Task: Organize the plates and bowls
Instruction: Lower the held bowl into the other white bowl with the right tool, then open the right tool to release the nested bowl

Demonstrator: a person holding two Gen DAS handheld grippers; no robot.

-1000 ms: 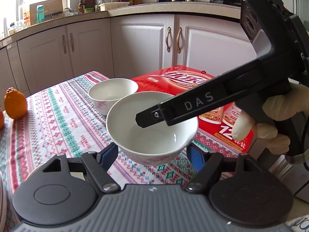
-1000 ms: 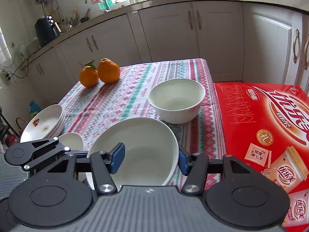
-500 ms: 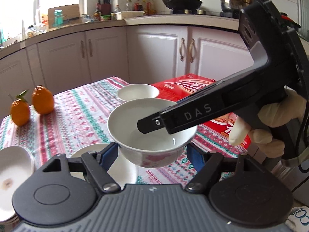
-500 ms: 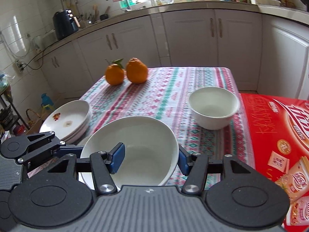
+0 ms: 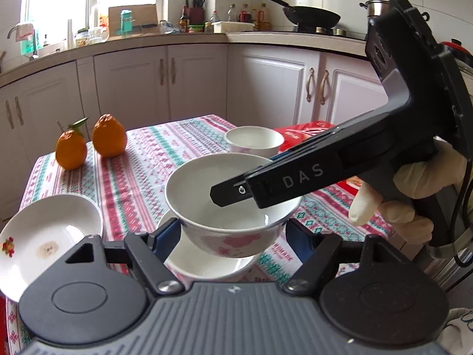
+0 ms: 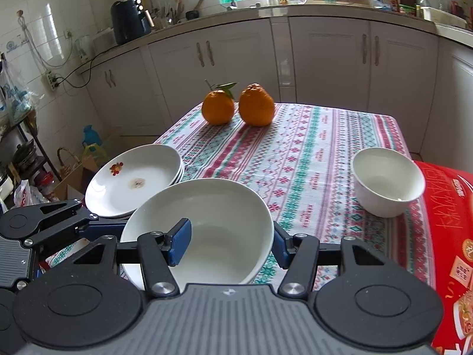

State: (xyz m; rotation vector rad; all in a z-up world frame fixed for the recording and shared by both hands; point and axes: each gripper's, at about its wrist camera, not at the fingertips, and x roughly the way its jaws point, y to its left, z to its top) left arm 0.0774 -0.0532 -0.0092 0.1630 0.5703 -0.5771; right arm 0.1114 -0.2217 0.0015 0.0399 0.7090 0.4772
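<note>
Right tongs (image 6: pixel 229 244) clenched on rim of large bowl (image 6: pixel 201 224), held above second bowl (image 5: pixel 204 261) on desk (image 6: pixel 295 159). Left tongs (image 5: pixel 233 236) flank it, contact unclear. Plate stack (image 6: pixel 133 177) already gathered beside. Small bowl (image 6: pixel 387 182) well apart, still unstacked.

I see bright daylight entering from the window (image 5: pixel 62 3) far ahead of the left gripper (image 5: pixel 233 233), overexposed to white. Small glare spots mark the held bowl (image 5: pixel 224 216). Shadows are soft. Focus is sharp centrally; fisheye distortion bends the cabinets (image 6: pixel 325 59), and the corners vignette black.
</note>
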